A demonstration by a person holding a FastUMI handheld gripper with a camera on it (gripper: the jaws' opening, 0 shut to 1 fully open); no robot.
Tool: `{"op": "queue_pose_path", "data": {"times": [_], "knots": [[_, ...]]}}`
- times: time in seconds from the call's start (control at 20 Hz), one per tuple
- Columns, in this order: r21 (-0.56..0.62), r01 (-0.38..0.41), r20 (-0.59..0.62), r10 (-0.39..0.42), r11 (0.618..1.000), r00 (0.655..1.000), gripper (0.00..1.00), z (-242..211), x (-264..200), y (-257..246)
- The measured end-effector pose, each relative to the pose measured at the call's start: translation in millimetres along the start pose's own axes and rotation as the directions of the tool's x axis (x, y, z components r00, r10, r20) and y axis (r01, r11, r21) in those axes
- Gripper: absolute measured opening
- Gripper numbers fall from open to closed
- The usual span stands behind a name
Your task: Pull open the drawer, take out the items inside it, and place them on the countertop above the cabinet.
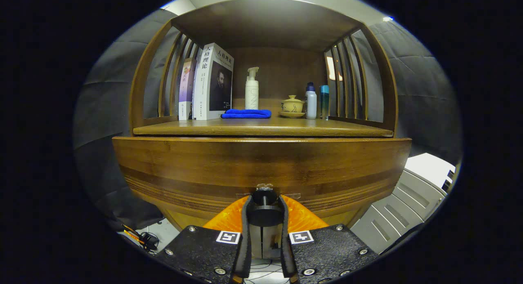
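We see the brown wooden drawer front (261,163) of the cabinet spanning the view just ahead of the gripper (264,210), with a small dark round knob (264,206) low on its middle. The gripper's two fingers (246,218) stand on either side of that knob, closed in until both press against its disc, so the jaws are nearly together and gripping the knob.

Above the drawer front lies the wooden countertop (327,130) of the cabinet, set inside a wooden alcove with slatted sides (347,71). On the countertop, beyond the fingers, we see a folded blue cloth (246,113) near the middle. Behind it stands a white pump bottle (251,90). Left of the cloth stands a large white book with a portrait on its cover (213,81), upright, with a thinner pale book (186,88) just beside it. Right of the cloth sits a small yellow lidded teacup on a saucer (292,106), then a white bottle with a dark cap (311,101) and a slim teal bottle (324,101), close together.

Off to the right of the cabinet stands a white drawer unit (412,194); to the lower left, cables (143,238) lie on the floor.
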State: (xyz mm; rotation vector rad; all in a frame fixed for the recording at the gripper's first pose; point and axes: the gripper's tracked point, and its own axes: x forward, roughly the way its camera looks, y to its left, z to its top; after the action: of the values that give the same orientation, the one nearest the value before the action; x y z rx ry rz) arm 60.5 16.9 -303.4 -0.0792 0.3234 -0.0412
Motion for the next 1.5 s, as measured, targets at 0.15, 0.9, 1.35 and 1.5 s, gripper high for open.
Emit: {"op": "queue_pose_path", "data": {"times": [0.15,0.9,1.35,1.5], "knots": [[-0.006,-0.005,-0.013,0.005,1.000,1.000,0.30,-6,-24,0],[-0.007,-0.038,-0.067,0.038,0.999,0.997,0.30,-30,-102,0],[-0.037,-0.063,-0.100,0.059,0.997,0.993,0.30,-43,-139,2],[-0.064,-0.072,-0.114,0.065,0.995,0.991,0.30,-47,-148,5]]}}
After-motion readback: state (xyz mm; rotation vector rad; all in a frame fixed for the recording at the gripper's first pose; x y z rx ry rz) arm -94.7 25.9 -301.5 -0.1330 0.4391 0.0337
